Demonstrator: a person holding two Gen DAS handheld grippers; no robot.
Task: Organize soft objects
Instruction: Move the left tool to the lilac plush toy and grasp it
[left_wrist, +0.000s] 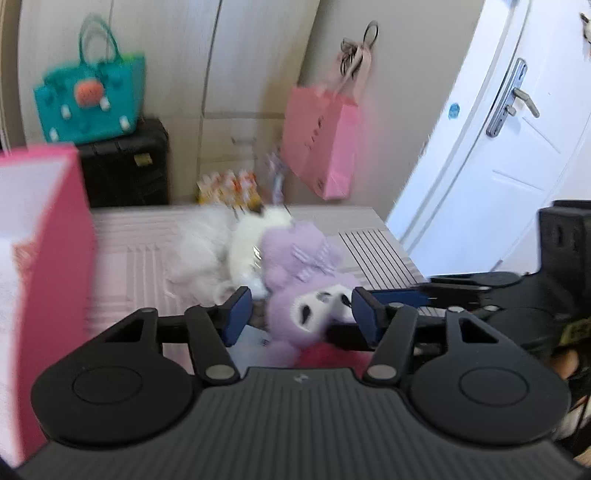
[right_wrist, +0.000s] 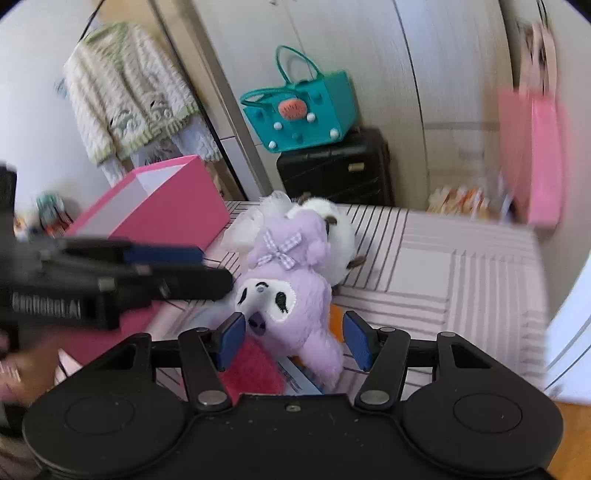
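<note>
A purple plush toy (left_wrist: 299, 280) with a white face and a checked bow lies on the pink striped bed, head toward me; it also shows in the right wrist view (right_wrist: 291, 280). A white plush (left_wrist: 247, 243) lies behind it and shows in the right wrist view too (right_wrist: 336, 225). My left gripper (left_wrist: 301, 314) is open, its blue pads on either side of the toy's head. My right gripper (right_wrist: 293, 338) is open, straddling the toy's lower head and ear. An open pink box (right_wrist: 159, 206) stands at the left and appears in the left wrist view (left_wrist: 48, 258).
A teal bag (right_wrist: 303, 107) sits on a black case (right_wrist: 336, 170) by the wardrobe. A pink paper bag (left_wrist: 325, 140) hangs on the wall. A white door (left_wrist: 498, 147) is to the right. A red fluffy item (right_wrist: 251, 369) and a flat packet lie under the toy.
</note>
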